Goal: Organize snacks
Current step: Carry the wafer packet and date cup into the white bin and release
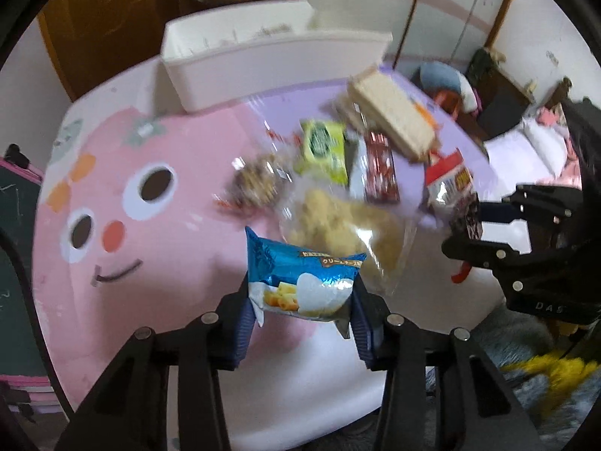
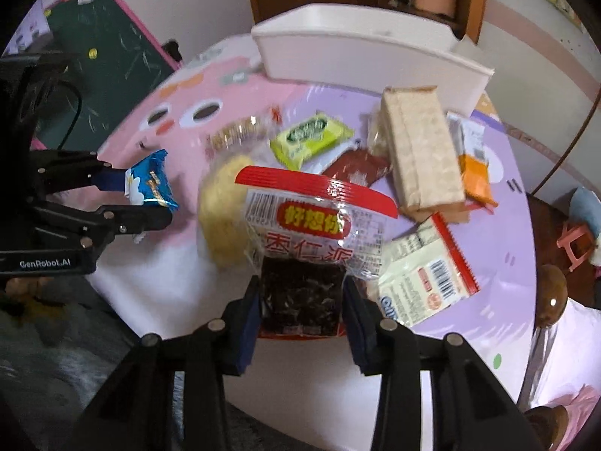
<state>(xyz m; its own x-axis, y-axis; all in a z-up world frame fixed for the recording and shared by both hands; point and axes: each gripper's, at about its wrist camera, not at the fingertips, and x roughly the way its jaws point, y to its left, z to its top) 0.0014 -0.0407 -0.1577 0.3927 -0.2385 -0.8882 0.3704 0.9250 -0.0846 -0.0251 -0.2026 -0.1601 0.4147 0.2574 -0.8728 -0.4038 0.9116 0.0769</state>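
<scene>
My left gripper (image 1: 300, 300) is shut on a blue snack packet (image 1: 300, 282), held just above the pink table; the same packet (image 2: 150, 184) shows at the left of the right wrist view. My right gripper (image 2: 300, 300) is shut on a red-topped clear packet with a dark date filling (image 2: 304, 248); that packet (image 1: 450, 188) also appears at the right of the left wrist view. On the table behind lie a clear bag of yellow puffs (image 1: 338, 225), a green packet (image 1: 323, 146), a dark red packet (image 1: 381, 169) and a long cracker pack (image 2: 417, 150).
A white rectangular bin (image 1: 263, 64) stands at the table's far edge. A white packet with a barcode (image 2: 424, 278) and an orange packet (image 2: 475, 176) lie to the right. A green chalkboard (image 2: 101, 71) leans beyond the table on the left.
</scene>
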